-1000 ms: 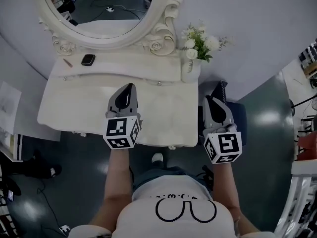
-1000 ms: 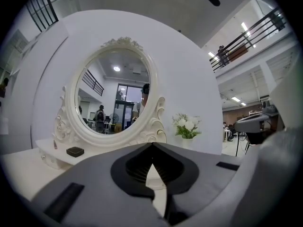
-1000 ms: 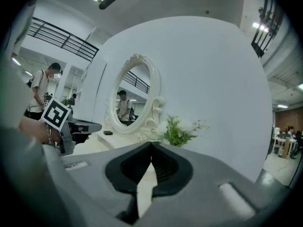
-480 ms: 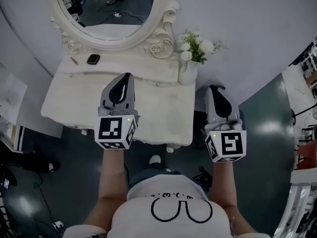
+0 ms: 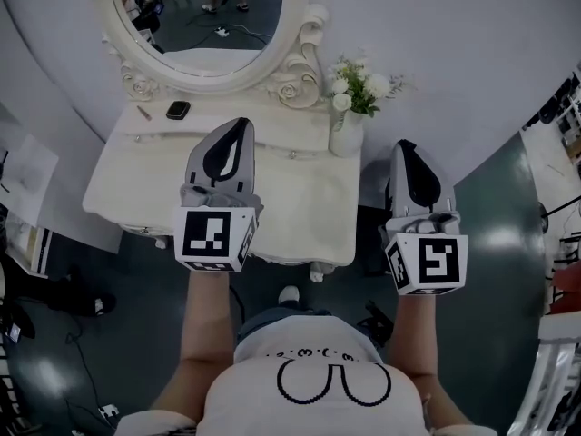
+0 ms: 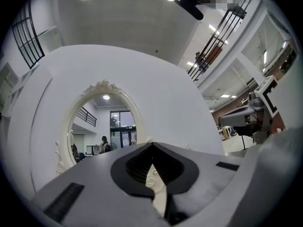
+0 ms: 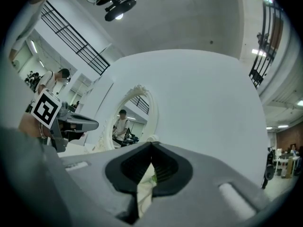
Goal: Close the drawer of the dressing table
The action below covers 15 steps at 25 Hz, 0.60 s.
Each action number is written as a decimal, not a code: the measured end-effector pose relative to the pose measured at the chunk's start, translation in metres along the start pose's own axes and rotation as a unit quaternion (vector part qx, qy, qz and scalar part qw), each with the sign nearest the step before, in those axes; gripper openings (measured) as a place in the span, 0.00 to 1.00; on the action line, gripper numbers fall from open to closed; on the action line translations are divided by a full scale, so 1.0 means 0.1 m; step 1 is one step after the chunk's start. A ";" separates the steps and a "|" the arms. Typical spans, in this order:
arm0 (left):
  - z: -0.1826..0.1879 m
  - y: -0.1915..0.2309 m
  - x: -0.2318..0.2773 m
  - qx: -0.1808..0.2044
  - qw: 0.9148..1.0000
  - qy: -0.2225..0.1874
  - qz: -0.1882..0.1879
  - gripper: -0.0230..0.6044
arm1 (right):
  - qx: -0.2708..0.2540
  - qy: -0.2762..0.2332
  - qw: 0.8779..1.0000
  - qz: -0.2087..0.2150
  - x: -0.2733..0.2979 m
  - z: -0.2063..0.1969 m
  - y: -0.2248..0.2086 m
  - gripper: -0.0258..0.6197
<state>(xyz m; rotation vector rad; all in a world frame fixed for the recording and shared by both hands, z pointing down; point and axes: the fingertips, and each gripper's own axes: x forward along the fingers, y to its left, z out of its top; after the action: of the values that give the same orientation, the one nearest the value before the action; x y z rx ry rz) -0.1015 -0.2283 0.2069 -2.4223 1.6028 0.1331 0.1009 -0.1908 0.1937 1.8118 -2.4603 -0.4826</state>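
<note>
Head view | left gripper [image 5: 240,123] and right gripper [image 5: 405,143] were pressed together, nothing pinched | left was held over dressing table [image 5: 304,198]

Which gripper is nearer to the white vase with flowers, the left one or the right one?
Right. The right gripper hangs just right of the vase, past the edge of the dressing table. The left gripper is above the tabletop's middle, farther to the vase's left.

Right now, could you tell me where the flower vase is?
In the head view, the flower vase stands on the dressing table's back right corner, beside the oval mirror's frame.
</note>
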 end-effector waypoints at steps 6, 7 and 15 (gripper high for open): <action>-0.03 -0.09 0.00 0.015 1.000 -0.001 -0.008 0.03 | -0.005 0.003 1.000 0.007 -0.04 0.03 0.04 0.04; -0.03 -0.10 0.00 0.015 1.000 -0.001 -0.010 0.03 | -0.005 0.003 1.000 0.007 -0.04 0.03 0.04 0.04; -0.04 -0.17 0.04 0.003 1.000 0.002 -0.019 0.03 | -0.009 0.004 1.000 0.009 -0.04 -0.03 0.04 0.04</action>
<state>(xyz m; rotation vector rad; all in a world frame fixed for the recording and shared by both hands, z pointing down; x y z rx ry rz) -0.0850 -0.2263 0.2127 -2.4478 1.5563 0.1150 0.0997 -0.1868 0.1986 1.7803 -2.4562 -0.4922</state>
